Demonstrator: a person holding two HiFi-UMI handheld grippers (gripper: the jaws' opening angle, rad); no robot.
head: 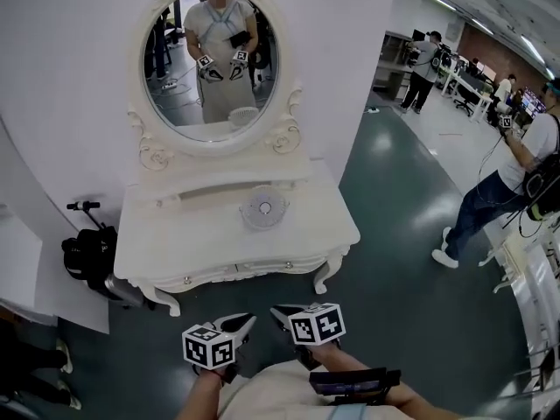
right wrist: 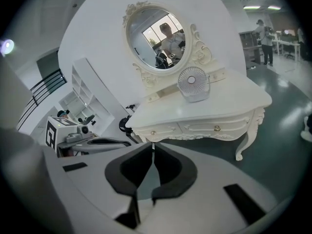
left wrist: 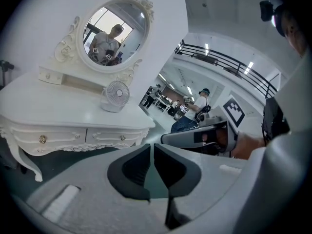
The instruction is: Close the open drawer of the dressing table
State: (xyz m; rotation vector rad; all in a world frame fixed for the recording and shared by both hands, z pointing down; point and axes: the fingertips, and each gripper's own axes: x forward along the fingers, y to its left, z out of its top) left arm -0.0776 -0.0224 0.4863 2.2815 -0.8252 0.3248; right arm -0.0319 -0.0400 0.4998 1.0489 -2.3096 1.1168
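Left tongs (left wrist: 151,145) and right tongs (right wrist: 152,145) both closed, empty, clear of the white dressing table (head: 175,230).

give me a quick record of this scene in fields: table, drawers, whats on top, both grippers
dressing table: white, curved legs
mirror: oval, upright at the back of the top
fan: small, white, on the top below the mirror
drawers: two in the front, both look flush, none open
left hand-held gripper: jaws together, empty, short of the table
right hand-held gripper: jaws together, empty, short of the table
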